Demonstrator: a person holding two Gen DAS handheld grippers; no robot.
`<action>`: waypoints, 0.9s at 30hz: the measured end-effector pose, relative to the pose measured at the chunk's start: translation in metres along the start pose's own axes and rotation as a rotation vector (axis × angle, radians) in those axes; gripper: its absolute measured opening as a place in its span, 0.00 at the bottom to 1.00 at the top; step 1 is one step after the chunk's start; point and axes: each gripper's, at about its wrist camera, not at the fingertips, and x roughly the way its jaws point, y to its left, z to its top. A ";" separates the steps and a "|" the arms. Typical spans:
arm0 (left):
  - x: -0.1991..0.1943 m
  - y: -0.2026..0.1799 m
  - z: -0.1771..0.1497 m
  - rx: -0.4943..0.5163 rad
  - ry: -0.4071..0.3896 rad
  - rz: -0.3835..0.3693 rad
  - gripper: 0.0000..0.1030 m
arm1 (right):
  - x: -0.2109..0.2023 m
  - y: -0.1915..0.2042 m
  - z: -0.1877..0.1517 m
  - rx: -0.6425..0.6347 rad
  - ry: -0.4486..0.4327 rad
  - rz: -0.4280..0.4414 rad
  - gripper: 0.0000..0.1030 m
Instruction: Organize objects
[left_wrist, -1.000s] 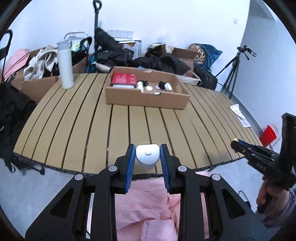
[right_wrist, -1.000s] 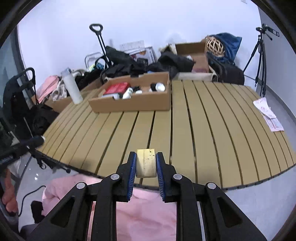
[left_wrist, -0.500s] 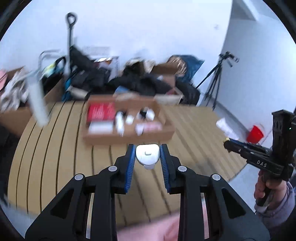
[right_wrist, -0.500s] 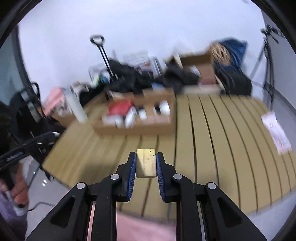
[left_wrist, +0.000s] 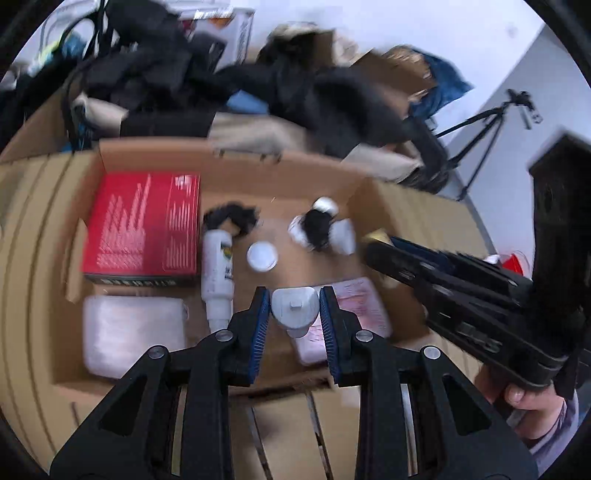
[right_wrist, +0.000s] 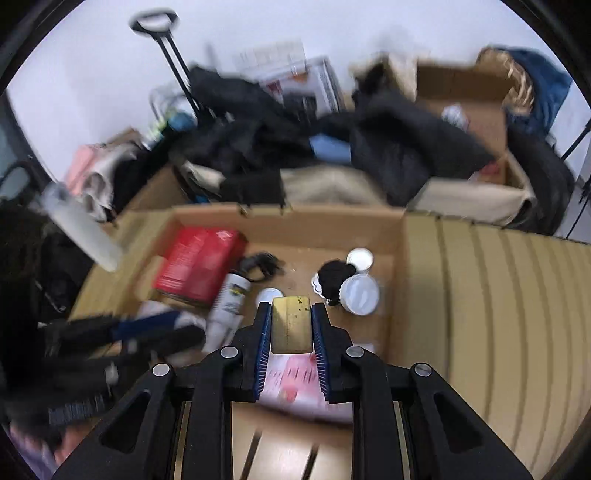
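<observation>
1. Left wrist view: the left tool pinches a white case above the cardboard box (frame blurred).
2. The right tool pinches a yellow block over that box.

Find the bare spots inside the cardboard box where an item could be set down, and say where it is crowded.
Bare floor of the cardboard box shows behind the small white lid, toward the far wall, and along the right wall beside the white jars. The left side is crowded: red box, white bottle, clear packet.
</observation>
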 end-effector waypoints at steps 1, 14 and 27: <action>0.008 0.001 -0.002 0.007 0.001 0.007 0.26 | 0.024 -0.001 0.003 -0.008 0.042 -0.012 0.23; -0.026 0.039 -0.005 0.029 -0.102 0.088 0.67 | 0.068 -0.005 0.000 -0.049 0.090 0.040 0.77; -0.102 0.060 0.008 0.021 -0.097 0.391 0.94 | -0.059 -0.032 0.000 -0.081 0.031 -0.172 0.81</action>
